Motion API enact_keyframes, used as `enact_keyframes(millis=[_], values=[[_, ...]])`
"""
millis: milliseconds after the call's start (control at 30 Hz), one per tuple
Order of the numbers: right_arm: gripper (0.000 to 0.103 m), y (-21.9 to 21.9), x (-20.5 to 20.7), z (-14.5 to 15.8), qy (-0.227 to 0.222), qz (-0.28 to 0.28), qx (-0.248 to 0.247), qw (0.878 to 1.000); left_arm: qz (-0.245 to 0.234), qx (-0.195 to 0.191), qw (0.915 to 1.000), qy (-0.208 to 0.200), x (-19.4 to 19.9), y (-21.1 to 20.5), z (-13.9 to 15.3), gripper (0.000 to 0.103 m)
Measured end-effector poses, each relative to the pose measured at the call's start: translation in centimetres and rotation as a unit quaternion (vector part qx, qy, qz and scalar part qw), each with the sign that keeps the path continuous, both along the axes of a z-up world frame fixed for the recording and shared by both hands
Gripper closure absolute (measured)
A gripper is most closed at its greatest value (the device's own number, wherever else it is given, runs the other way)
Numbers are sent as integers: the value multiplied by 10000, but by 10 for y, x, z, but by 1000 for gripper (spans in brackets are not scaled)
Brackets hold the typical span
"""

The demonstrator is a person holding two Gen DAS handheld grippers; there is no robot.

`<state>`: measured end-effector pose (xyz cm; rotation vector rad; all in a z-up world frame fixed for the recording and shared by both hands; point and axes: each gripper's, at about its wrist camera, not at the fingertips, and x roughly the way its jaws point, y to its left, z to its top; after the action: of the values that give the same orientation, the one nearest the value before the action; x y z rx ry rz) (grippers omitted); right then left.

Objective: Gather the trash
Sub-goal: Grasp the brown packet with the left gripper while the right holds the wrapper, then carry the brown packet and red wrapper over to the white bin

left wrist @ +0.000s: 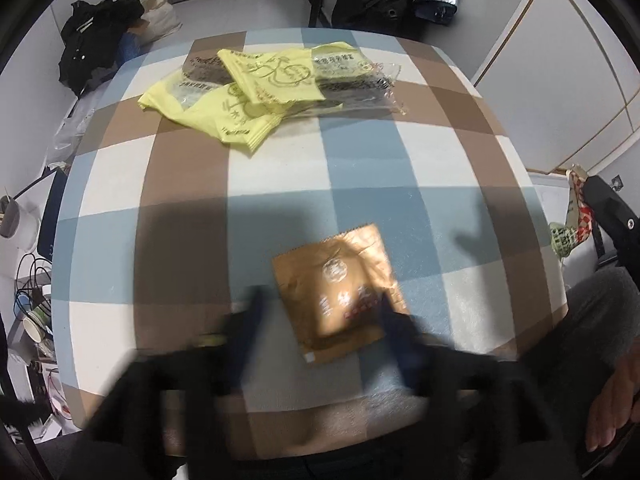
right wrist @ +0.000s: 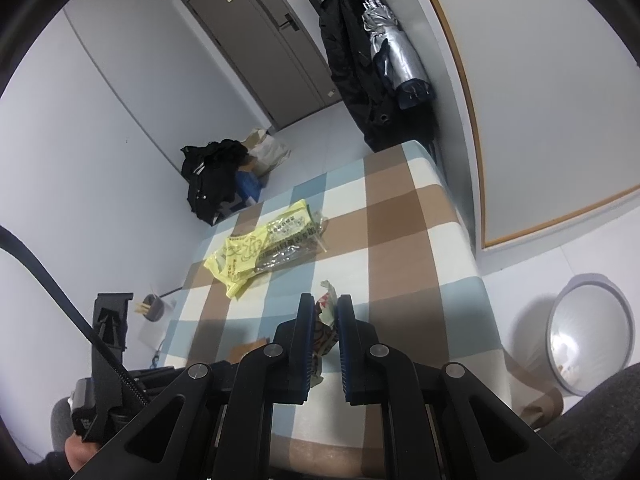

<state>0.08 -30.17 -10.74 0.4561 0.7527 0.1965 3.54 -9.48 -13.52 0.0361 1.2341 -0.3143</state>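
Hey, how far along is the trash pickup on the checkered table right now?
Nothing clearly binned: the bin contents are unclear. In hand: the right gripper clamps a patterned wrapper; the left gripper, open, straddles the brown packet. Left: the yellow wrappers on the table.

Right gripper: jaws closed on a crumpled printed wrapper, at 6 o'clock.
Counter: checked cloth in brown, blue and white.
Yellow wrappers: heaped at 10 o'clock from the gripper, well apart from it.
Bin: grey, on the floor at 3 o'clock.
Dark clothes: piled on the floor at 11 o'clock.
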Motion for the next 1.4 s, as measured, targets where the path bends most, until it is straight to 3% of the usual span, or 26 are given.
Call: enact_keyframes(millis=[200,300,433,533,600,733,833,1033,1100,1200,1400], values=[[92,-6,1,0,19,-47,120,9999,-3,460,9985,300,13,-21,-9,28],[92,-12,0,1,13,-118,206,9997,-68,895,9950,441,15,-34,-12,26],[92,-18,-1,3,-4,-208,282,9994,187,892,9918,900,27,-32,-14,28],[92,-21,-2,5,-42,-260,283,9993,282,871,9915,930,27,-33,-13,37],[92,-22,-4,7,-77,-261,306,9992,337,842,9916,926,25,-31,-11,52],[92,-24,-6,8,-102,-247,288,9992,549,760,9911,950,30,-24,-7,60],[92,-26,-9,8,-139,-230,286,9992,655,751,9912,876,29,-20,-5,79],[92,-31,-11,9,-153,-263,356,9989,793,540,9925,754,26,-2,-9,84],[92,-30,-12,9,-161,-262,347,9989,803,549,9930,666,24,3,-7,93],[92,-28,-13,10,-181,-251,323,9990,768,495,9940,597,21,2,-1,98],[92,-27,-15,10,-199,-237,323,9990,742,187,9959,490,21,6,4,101]])
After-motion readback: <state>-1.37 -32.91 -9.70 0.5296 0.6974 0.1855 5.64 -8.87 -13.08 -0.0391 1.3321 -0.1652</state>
